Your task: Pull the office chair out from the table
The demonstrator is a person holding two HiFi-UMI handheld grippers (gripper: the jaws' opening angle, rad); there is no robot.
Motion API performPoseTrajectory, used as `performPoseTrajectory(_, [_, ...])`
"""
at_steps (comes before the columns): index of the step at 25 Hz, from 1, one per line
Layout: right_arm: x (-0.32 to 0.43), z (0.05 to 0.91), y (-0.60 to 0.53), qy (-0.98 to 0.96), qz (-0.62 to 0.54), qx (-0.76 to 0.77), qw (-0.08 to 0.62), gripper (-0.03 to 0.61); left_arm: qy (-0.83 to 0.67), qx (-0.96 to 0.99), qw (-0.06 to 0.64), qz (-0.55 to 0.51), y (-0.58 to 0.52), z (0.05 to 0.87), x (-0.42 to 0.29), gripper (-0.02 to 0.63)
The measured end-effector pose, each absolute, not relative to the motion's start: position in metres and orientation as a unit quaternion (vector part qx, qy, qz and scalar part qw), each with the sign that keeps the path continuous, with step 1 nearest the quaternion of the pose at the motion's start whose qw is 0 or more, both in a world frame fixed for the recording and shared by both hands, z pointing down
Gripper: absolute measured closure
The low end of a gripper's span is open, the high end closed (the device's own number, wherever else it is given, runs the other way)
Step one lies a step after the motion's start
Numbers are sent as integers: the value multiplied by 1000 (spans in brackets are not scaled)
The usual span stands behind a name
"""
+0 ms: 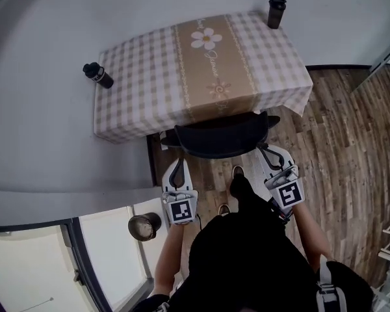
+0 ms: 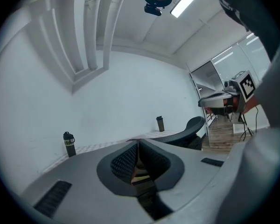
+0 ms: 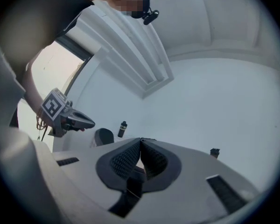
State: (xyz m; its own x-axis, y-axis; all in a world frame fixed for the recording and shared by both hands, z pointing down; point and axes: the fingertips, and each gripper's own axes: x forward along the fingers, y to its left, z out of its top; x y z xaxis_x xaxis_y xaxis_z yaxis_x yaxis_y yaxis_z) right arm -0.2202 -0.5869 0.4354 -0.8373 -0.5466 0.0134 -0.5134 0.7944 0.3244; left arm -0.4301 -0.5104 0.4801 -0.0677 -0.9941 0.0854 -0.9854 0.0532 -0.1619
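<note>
1. Lower centre of the head view: dark-clad torso (image 1: 247, 265), both forearms reaching up-frame.
2. Left tool (image 1: 177, 166) and right tool (image 1: 268, 153): each pinched together, empty, pointing level toward the chair.
3. Just beyond and between them: office chair (image 1: 221, 137), backrest's long axis running left-to-right; right tool seemingly nearer its end.
4. Farthest: desk (image 1: 143, 83), chair tucked against its near edge.

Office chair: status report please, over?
Shut and empty: left hand-held gripper, right hand-held gripper, near each end of the chair back. Office chair tucked against the table, not gripped. Only the person's shoe behind it.
</note>
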Motion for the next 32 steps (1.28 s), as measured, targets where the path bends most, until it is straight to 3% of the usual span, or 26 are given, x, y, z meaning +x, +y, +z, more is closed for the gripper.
performPoseTrajectory(3, [-209, 439, -625, -927, -231, 286, 73, 572, 726, -674, 35, -128, -525, 500, -456, 598])
performPoseTrajectory(6, [-190, 474, -654, -915, -255, 274, 150, 554, 694, -686, 48, -212, -534, 533, -472, 582])
performPoseTrajectory(8, [-180, 503, -665, -902, -279, 242, 223, 509, 655, -703, 42, -275, -538, 556, -481, 459])
performPoseTrajectory(9, [-177, 517, -669, -894, -292, 223, 255, 462, 641, -708, 40, -294, -539, 563, -486, 457])
performPoseTrajectory(16, [-185, 597, -676, -848, -340, 82, 399, 373, 550, -743, 70, -374, -554, 604, -483, 456])
performPoseTrajectory(21, [-204, 626, -678, -816, -358, -2, 453, 376, 507, -749, 82, -419, -565, 629, -473, 434])
performPoseTrajectory(25, [-208, 643, -675, -807, -348, -41, 476, 426, 487, -754, 84, -432, -573, 639, -466, 434])
performPoseTrajectory(32, [-210, 655, -679, -809, -337, -40, 480, 443, 459, -767, 80, -441, -584, 649, -461, 433])
